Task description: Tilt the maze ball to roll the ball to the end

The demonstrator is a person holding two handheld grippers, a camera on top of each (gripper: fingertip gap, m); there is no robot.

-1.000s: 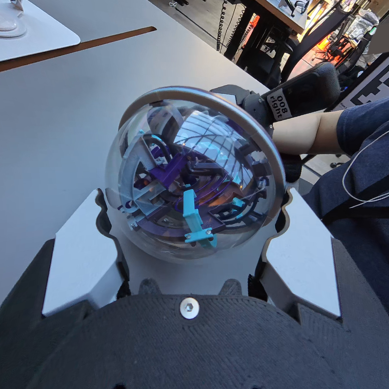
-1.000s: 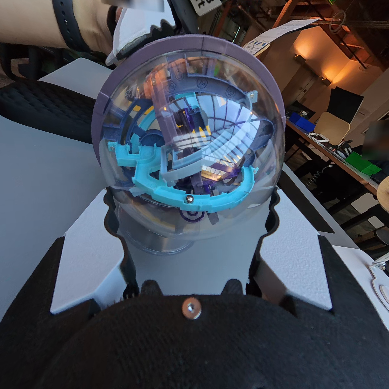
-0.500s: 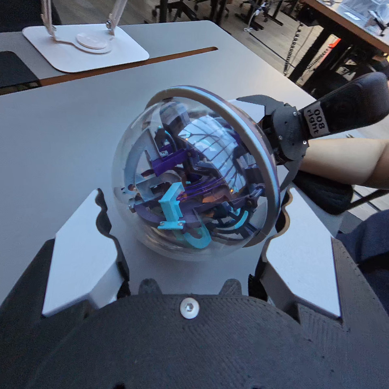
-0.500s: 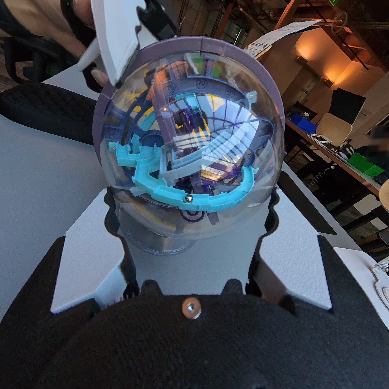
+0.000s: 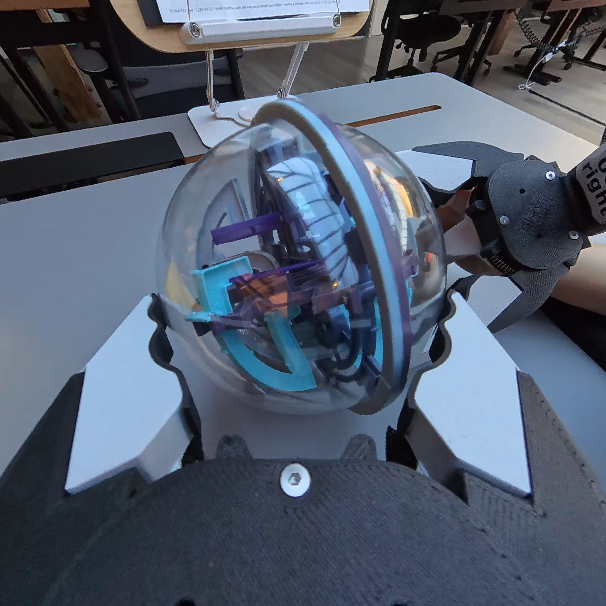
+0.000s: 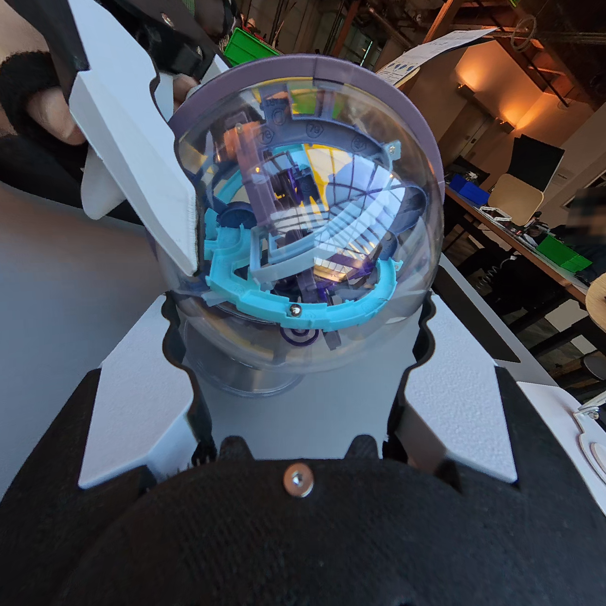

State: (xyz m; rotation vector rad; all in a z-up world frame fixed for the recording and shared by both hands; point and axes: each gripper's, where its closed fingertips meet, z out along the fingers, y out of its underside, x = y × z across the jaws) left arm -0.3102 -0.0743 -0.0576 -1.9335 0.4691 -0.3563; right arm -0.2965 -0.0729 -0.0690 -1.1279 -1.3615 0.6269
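Left wrist view: left gripper (image 5: 300, 321) jaws clamped on the maze ball (image 5: 301, 272), one white finger on each side of the clear shell. Right wrist view: right gripper (image 6: 296, 314) grips the same sphere from the opposite side, jaws closed against its lower half. Both grippers hold it at once.

Maze ball sits above the grey table (image 5: 82, 246); whether it touches the tabletop, can't tell. In the right wrist view a clear round stand (image 6: 242, 380) shows right under the sphere. The grey-purple equator ring (image 5: 370, 236) runs tilted from upper left to lower right in the left view.

Inside: small steel ball (image 6: 294, 310) rests on the turquoise curved track (image 6: 295, 314), near its low middle, facing the right camera. Purple and grey track pieces above it.

Left gripper's white finger (image 6: 131, 157) overlaps the sphere's upper left in the right view. Behind the sphere in the left view: white base plate (image 5: 223, 124) with thin legs, holding a clipboard (image 5: 255, 23).
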